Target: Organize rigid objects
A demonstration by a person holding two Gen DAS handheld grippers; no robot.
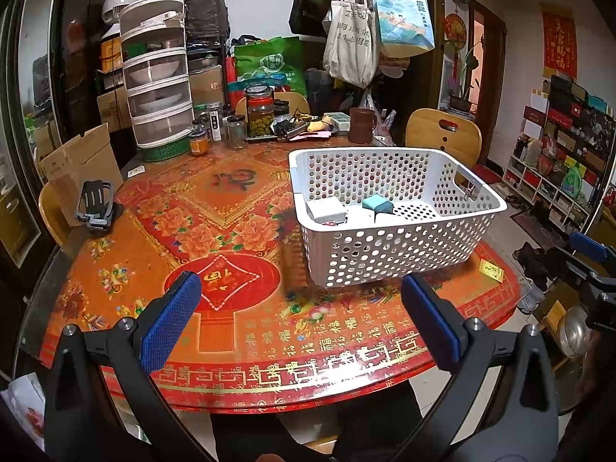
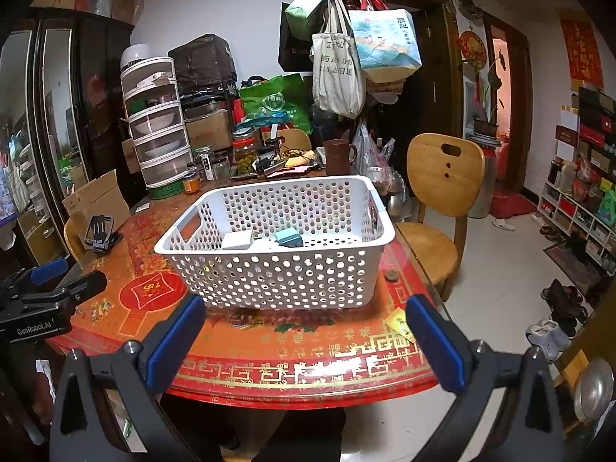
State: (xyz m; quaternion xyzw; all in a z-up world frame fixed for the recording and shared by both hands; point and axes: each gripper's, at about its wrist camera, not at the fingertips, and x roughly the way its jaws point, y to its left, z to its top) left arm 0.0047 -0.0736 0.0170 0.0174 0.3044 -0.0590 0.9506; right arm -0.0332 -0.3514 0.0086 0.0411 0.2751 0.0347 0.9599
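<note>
The round tabletop (image 1: 161, 269), covered in a red and gold patterned cloth, carries a white perforated basket (image 2: 277, 269) toward its right half, and clutter of jars and stacked containers along the far edge. Inside the basket lie a white box (image 2: 238, 240) and a teal box (image 2: 288, 237), close together on its floor. Outside it, a black phone stand (image 1: 94, 204) sits near the tabletop's left edge, well apart from the basket, and a small yellow packet (image 1: 491, 269) lies just beside the basket's near right corner. The left gripper (image 1: 304, 319) and the right gripper (image 2: 308, 340) both hover over the near edge, fingers spread wide and holding nothing. Judging by what lies loose, the next pick is probably the packet or the stand. The packet lies flat, so the right gripper should come in low and tilted to catch an edge; the stand is better pinched across its upright frame.
</note>
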